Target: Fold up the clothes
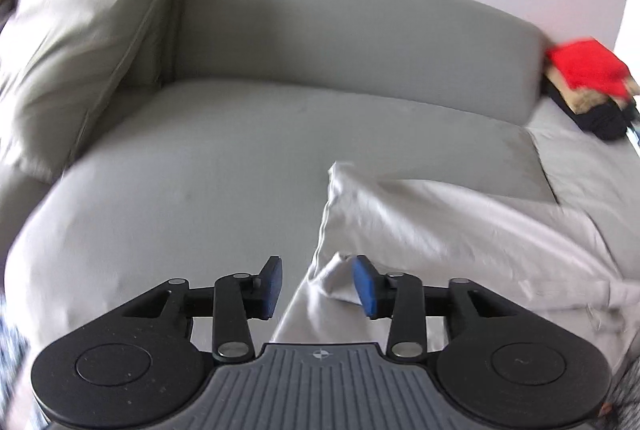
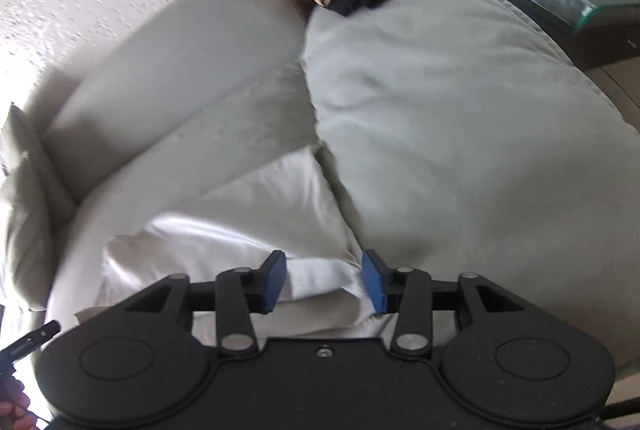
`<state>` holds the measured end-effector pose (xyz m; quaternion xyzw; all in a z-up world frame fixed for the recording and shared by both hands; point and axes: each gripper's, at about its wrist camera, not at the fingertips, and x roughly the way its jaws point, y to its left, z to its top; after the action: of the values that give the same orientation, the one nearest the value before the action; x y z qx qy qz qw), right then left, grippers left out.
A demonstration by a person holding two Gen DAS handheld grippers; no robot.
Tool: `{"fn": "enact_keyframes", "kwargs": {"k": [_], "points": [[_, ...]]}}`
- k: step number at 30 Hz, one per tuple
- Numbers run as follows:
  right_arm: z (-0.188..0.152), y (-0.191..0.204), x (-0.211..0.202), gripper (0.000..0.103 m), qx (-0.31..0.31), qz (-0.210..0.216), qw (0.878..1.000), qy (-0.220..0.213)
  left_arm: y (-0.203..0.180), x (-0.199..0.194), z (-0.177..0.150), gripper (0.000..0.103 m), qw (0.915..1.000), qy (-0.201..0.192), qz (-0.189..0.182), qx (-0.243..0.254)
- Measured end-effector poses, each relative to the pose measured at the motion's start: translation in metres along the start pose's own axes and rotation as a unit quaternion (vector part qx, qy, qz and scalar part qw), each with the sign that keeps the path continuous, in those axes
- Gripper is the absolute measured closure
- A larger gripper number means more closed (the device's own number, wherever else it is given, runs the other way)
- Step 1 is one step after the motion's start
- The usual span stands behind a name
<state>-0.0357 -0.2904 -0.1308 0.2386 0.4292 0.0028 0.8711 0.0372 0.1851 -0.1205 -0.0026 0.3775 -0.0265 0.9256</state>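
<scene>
White garment (image 1: 440, 230) spread on grey sofa (image 1: 200, 157), lower right of left view, lower centre of right view. Left gripper (image 1: 318, 288) held open, cloth bunch between pads, unclamped. Right gripper (image 2: 325, 282) likewise open over hem. Fabric judged light, limp, crease-prone; best pinched at corners or hem.

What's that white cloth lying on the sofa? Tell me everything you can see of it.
The white cloth is a pale, thin, slightly shiny garment, wrinkled and partly folded, spread on the grey sofa seat. One corner points toward the backrest. Its near edge bunches up between the open jaws of the left gripper; the right gripper, also open, straddles another fold. Its type is unclear.
</scene>
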Motion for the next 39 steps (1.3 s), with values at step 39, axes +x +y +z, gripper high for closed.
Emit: {"fn": "enact_keyframes", "kwargs": {"k": [39], "points": [[-0.009, 0.023, 0.005, 0.099, -0.142, 0.003, 0.99, -0.001, 0.017, 0.009, -0.002, 0.1, 0.999, 0.0, -0.039, -0.021]]}}
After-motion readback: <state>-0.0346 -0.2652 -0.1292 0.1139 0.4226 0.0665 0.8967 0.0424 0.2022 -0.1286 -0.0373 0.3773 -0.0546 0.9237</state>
